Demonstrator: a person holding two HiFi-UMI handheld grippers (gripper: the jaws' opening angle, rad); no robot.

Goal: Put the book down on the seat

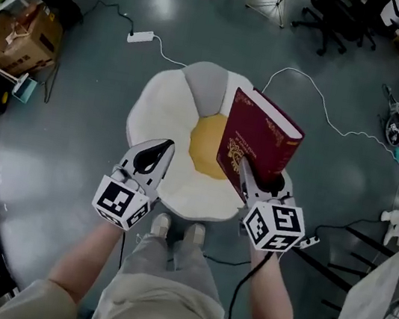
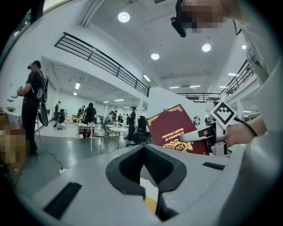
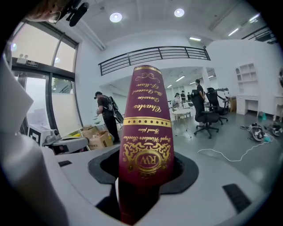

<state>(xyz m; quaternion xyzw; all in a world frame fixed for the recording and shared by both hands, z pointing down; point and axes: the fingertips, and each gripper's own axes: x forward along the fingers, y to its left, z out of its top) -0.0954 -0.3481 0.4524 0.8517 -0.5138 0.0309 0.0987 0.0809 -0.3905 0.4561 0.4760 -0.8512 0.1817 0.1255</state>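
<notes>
The right gripper (image 1: 260, 182) clamped the maroon hardback book (image 1: 259, 142) low on its spine, upright above the fried-egg seat (image 1: 164, 107) just ahead. Gripped so low, the book could pivot and tumble off the seat's edge. The left gripper (image 1: 157, 152) was closed and empty.

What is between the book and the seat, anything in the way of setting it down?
Nothing visible. The right gripper holds the book above the right side of the seat, and what shows of the seat is bare. The left gripper hovers shut over the seat's left front edge, beside the book's way down.
</notes>
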